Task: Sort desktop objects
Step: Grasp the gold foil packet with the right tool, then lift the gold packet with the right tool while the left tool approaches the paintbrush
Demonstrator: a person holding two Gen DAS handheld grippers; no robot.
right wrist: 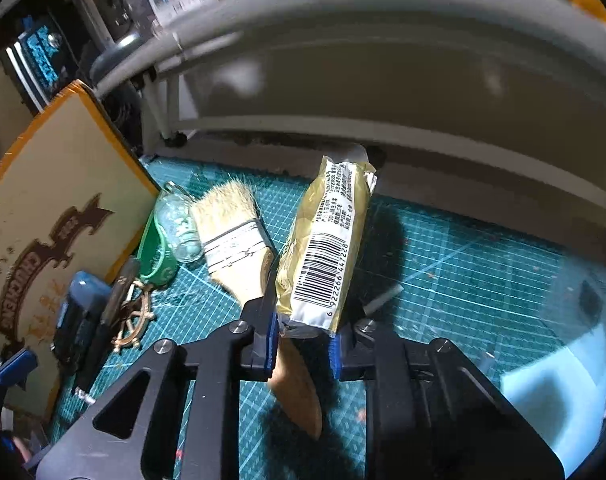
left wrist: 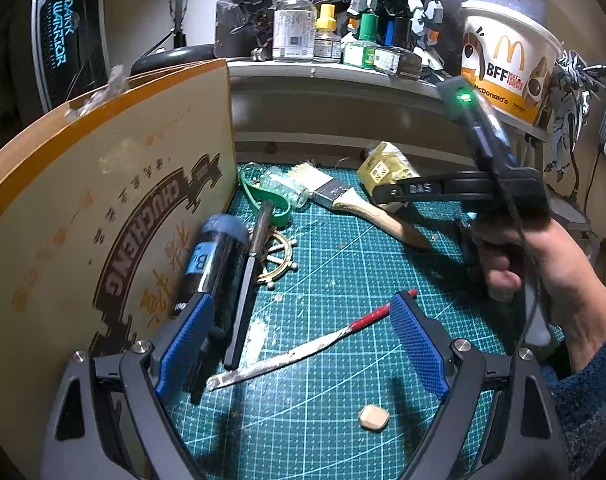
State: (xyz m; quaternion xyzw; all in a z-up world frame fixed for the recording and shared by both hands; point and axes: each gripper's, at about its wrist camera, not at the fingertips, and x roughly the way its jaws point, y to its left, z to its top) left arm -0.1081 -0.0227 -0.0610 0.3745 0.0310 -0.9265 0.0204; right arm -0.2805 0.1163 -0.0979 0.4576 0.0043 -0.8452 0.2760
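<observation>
A gold foil snack packet with a barcode stands on end between the blue pads of my right gripper, which is shut on its lower end, just above the green cutting mat. In the left wrist view the same packet sits at the far right of the mat, with the right gripper clamped on it and a hand behind it. My left gripper hangs open over the mat with nothing between its pads. A red-handled palette knife lies below it.
A paintbrush lies beside the packet, its handle under the right gripper. A glass vial, a green strap, a ship's wheel and a black tube lie along the cardboard box. A wooden bead lies near. A shelf with bottles and a paper bucket stands behind.
</observation>
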